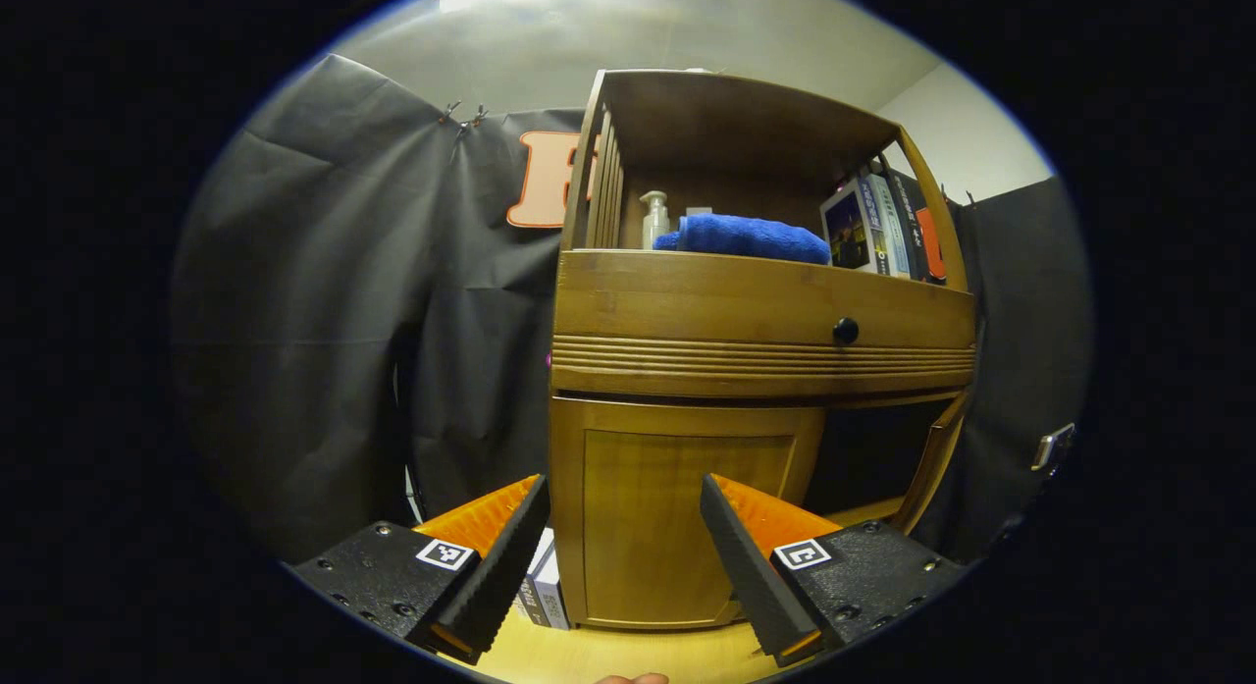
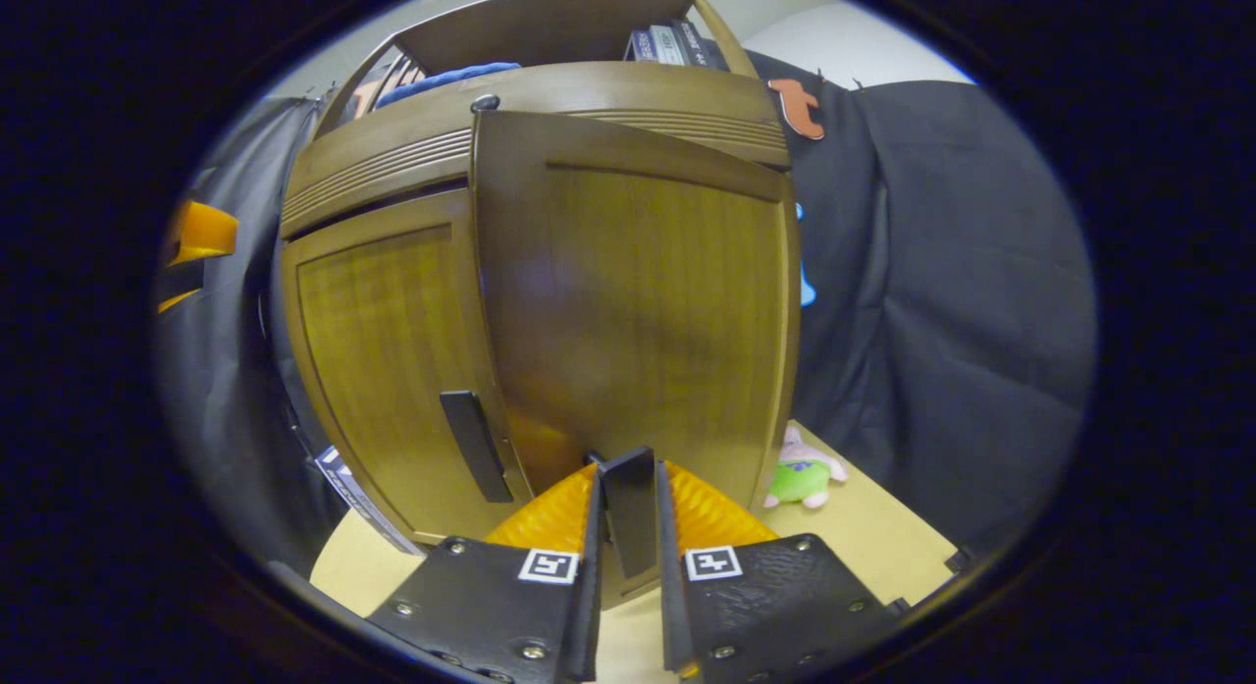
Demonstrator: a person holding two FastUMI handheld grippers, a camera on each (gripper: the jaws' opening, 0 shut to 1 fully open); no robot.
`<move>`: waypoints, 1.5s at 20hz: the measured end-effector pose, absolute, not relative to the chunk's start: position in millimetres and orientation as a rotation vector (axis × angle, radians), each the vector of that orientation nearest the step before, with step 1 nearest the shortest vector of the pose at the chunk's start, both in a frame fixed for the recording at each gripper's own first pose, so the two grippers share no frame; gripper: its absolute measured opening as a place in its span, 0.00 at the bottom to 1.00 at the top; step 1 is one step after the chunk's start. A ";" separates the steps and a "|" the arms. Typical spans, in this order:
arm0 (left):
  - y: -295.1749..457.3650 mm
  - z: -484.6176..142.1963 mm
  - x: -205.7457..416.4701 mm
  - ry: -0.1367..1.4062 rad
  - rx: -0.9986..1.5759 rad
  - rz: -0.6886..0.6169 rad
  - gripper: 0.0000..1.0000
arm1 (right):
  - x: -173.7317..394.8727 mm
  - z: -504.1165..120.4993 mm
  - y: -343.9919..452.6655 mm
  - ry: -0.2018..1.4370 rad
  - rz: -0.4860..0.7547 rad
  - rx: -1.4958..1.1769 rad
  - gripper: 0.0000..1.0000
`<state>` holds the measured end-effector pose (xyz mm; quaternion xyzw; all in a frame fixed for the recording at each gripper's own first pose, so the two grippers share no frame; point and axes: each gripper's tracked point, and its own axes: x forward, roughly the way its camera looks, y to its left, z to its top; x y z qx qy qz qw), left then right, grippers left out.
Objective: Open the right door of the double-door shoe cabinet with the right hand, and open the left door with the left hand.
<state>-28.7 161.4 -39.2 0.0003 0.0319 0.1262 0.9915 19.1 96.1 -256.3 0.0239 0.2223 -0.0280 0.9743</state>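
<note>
The wooden shoe cabinet (image 1: 756, 311) stands on a table. In the right gripper view my right gripper (image 2: 628, 488) is shut on the dark handle (image 2: 628, 512) of the right door (image 2: 638, 301), which stands swung partly outward. The left door (image 2: 383, 360) lies flush and closed beside it, its dark handle (image 2: 476, 447) free. In the left gripper view the left door (image 1: 677, 507) sits straight ahead between the fingers of my open left gripper (image 1: 618, 556), a short way off. The right door's edge (image 1: 937, 463) shows swung out, with a dark interior behind it.
A drawer with a black knob (image 1: 846, 331) sits above the doors. The open shelf holds a blue towel (image 1: 746, 237), a pump bottle (image 1: 654, 218) and books (image 1: 873, 228). Flat boxes (image 1: 545, 586) lean at the cabinet's left foot. A plush toy (image 2: 805, 473) lies at its right.
</note>
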 end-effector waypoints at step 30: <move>61.2 -74.1 -11.6 0.122 -0.052 0.087 0.95 | -58.6 -228.3 -64.3 0.426 -0.309 0.075 0.19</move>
